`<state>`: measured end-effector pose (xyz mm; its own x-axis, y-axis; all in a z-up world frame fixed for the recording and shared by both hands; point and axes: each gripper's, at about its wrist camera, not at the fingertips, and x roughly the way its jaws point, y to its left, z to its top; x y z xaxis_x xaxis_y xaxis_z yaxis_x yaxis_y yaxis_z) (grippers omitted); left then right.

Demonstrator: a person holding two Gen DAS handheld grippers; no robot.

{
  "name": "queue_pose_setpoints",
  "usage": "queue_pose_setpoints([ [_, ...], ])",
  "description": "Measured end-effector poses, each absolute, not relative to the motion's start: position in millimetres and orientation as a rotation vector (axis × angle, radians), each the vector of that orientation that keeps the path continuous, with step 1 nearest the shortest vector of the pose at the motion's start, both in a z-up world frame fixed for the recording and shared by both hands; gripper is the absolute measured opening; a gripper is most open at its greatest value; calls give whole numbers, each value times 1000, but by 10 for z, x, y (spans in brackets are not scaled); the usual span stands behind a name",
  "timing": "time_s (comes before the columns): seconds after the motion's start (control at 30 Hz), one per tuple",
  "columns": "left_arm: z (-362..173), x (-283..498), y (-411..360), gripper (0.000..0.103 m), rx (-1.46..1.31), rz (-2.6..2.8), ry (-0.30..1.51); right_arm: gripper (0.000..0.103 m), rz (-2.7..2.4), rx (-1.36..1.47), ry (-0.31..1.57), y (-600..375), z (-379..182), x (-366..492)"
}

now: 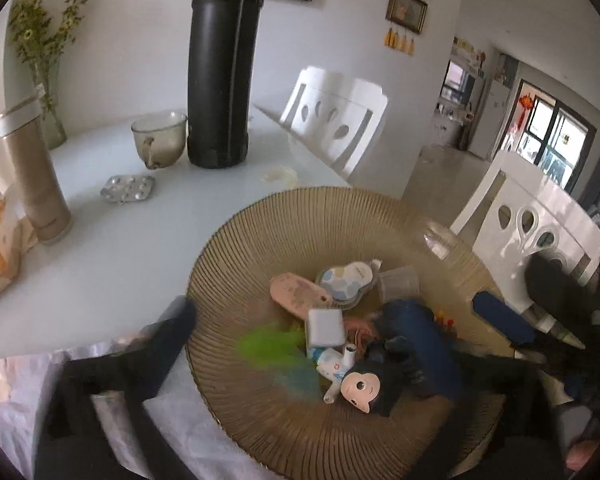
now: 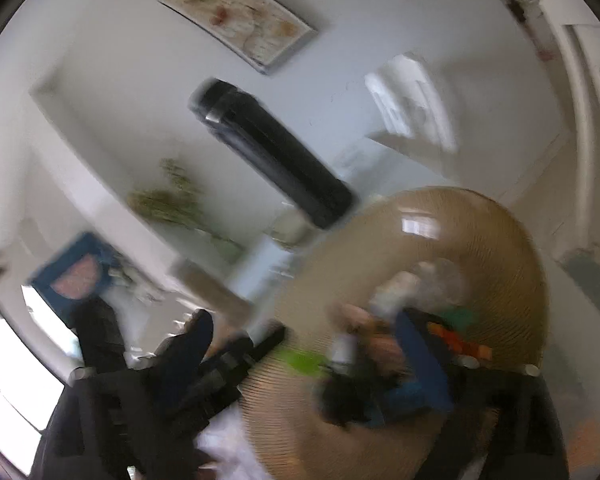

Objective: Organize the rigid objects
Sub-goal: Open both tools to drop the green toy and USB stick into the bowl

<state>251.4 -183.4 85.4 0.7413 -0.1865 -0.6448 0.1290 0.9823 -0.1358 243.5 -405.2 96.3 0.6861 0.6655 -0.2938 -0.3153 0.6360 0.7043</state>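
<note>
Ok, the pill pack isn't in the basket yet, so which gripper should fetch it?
Left. The pill pack lies left of the basket, on the open left gripper's side; the right gripper is at the basket's right rim.

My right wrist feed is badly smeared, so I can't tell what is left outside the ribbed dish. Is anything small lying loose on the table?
Observer: Yes. A silver blister pack lies flat on the table, apart from the ribbed dish.
Operator: What stands nearest to it?
Observer: A glass cup with a handle stands just behind it, beside the tall black flask.
Operator: Is anything else upright over there?
Observer: A beige tumbler with a white lid stands to the left of the blister pack in the left wrist view.
</note>
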Motion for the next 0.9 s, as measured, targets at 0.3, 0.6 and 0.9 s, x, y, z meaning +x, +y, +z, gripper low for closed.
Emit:
queue_pose_setpoints([
  [0.3,862,2467,-1767,103,-72,-145,718,99,579,687,597,-4033,987,2420],
  [0.6,927,2376,-1606,103,-90,-122,717,101,569,708,595,-4073,996,2413],
  [0.9,1141,2091,-1235,103,-125,-68,677,101,576,689,564,-4014,1128,2313],
])
